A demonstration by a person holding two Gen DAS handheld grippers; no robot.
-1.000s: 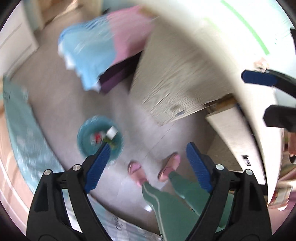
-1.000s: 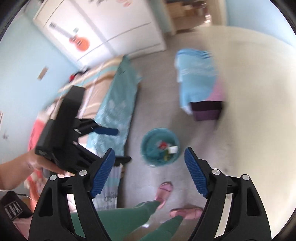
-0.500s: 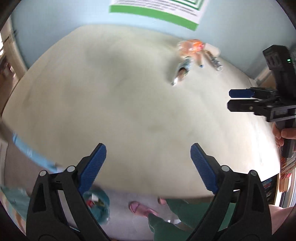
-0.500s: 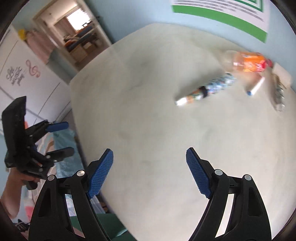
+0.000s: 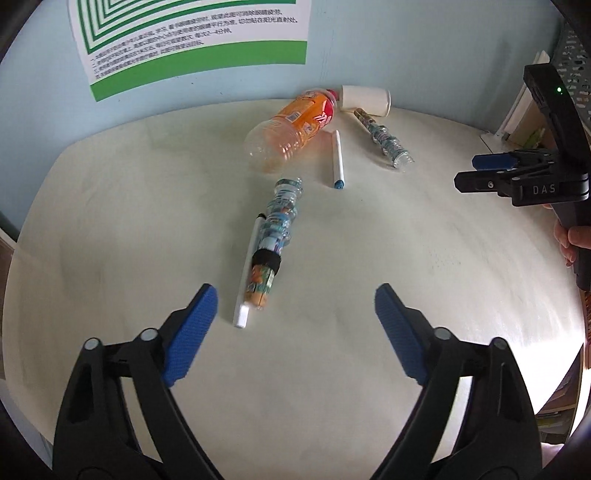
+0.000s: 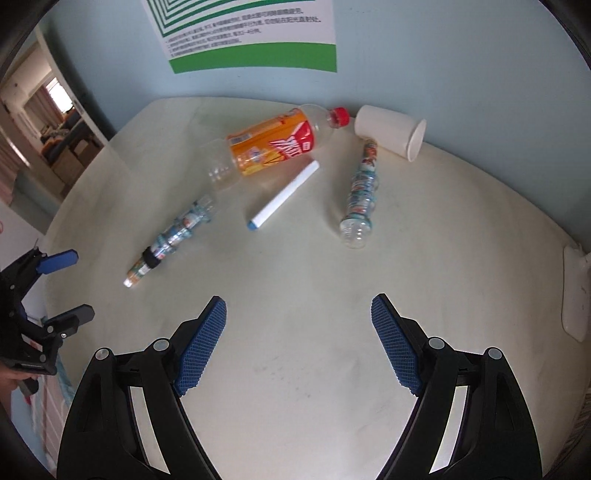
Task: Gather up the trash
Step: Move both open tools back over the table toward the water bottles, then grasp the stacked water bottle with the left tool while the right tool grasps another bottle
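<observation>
A green-and-white poster (image 5: pixel 192 40) hangs on the pale blue wall (image 6: pixel 461 62) behind the cream table (image 5: pixel 369 240).

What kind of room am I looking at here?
Probably a room in a home. A pale table stands against a light blue wall bearing a green-bordered poster, and an open doorway at left shows another furnished room beyond.

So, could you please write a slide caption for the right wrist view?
Open right gripper above a table with an orange bottle, paper cup and white marker.
</observation>
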